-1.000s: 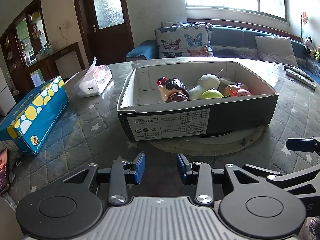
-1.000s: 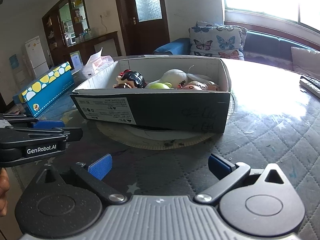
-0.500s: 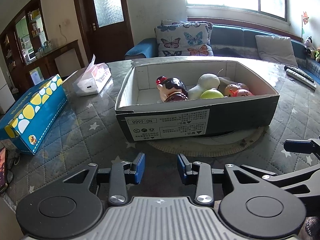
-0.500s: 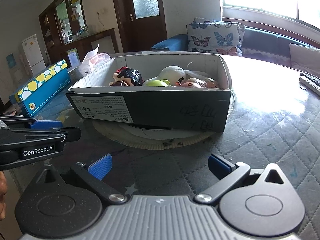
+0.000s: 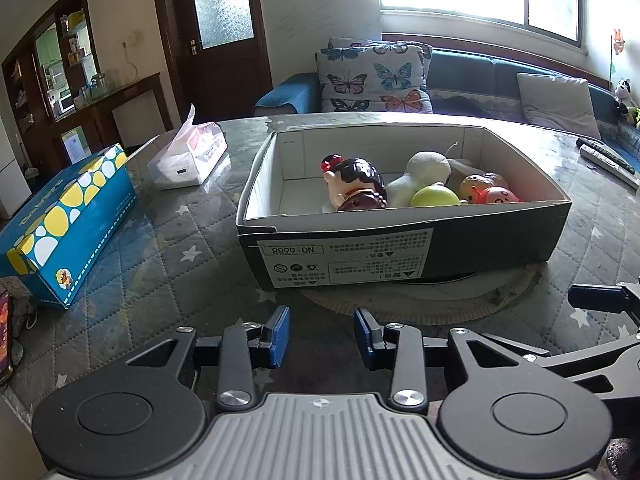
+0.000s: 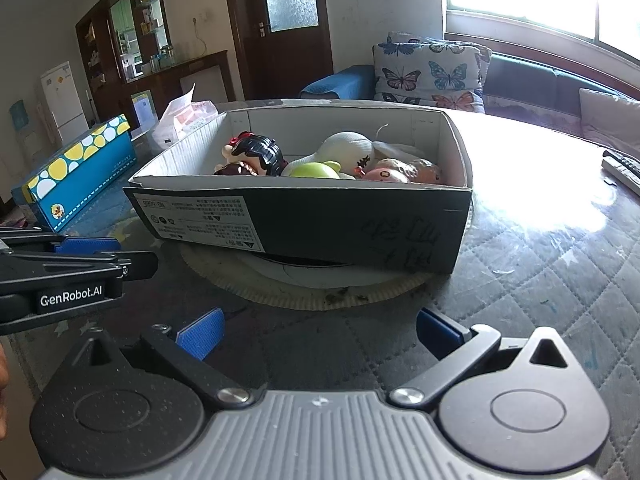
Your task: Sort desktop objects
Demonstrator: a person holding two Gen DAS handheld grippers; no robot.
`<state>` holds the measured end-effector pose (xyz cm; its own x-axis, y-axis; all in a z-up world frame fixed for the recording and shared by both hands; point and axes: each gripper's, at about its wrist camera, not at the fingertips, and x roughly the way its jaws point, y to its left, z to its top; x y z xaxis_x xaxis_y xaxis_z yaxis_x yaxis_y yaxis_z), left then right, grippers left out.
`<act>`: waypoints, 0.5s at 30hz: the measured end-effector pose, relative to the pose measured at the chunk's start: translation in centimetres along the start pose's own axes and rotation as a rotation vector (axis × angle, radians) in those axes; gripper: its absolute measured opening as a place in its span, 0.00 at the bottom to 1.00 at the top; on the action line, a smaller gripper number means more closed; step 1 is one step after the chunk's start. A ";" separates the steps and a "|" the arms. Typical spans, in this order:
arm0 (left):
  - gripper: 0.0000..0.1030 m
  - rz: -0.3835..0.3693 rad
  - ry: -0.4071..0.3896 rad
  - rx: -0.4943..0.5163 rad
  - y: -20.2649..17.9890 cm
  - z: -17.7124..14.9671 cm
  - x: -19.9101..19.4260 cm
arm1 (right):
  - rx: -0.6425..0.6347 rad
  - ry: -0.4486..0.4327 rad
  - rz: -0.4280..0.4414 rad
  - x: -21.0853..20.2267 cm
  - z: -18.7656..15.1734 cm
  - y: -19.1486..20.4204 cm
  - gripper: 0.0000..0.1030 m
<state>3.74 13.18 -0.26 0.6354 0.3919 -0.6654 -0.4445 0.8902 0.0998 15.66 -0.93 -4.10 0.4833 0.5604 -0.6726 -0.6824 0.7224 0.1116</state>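
A black cardboard box (image 5: 496, 240) (image 6: 320, 224) with a white inside sits on a round mat in the middle of the table. In it lie a doll with black hair and a red bow (image 5: 356, 184) (image 6: 256, 154), a white plush toy (image 5: 424, 168) (image 6: 348, 146), a yellow-green ball (image 5: 435, 197) (image 6: 314, 169) and orange round toys (image 5: 488, 194) (image 6: 396, 172). My left gripper (image 5: 322, 336) is open and empty, short of the box's near wall. My right gripper (image 6: 318, 336) stands wide open, also empty, near the box's front.
A blue box with yellow and white dots (image 5: 64, 220) (image 6: 80, 164) lies at the left. A white tissue pack (image 5: 188, 156) (image 6: 184, 120) sits behind it. Remote controls (image 5: 608, 160) (image 6: 624, 168) lie at the far right. A sofa with butterfly cushions (image 5: 376, 80) stands beyond the table.
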 end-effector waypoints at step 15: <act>0.37 -0.001 0.019 -0.005 0.1 0.3 0.9 | 0.000 0.022 -0.010 1.2 0.6 -0.1 1.00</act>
<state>4.42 13.66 -0.61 0.6235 0.3863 -0.6797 -0.4470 0.8894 0.0954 16.59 -0.09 -4.48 0.4779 0.5441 -0.6896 -0.6776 0.7279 0.1048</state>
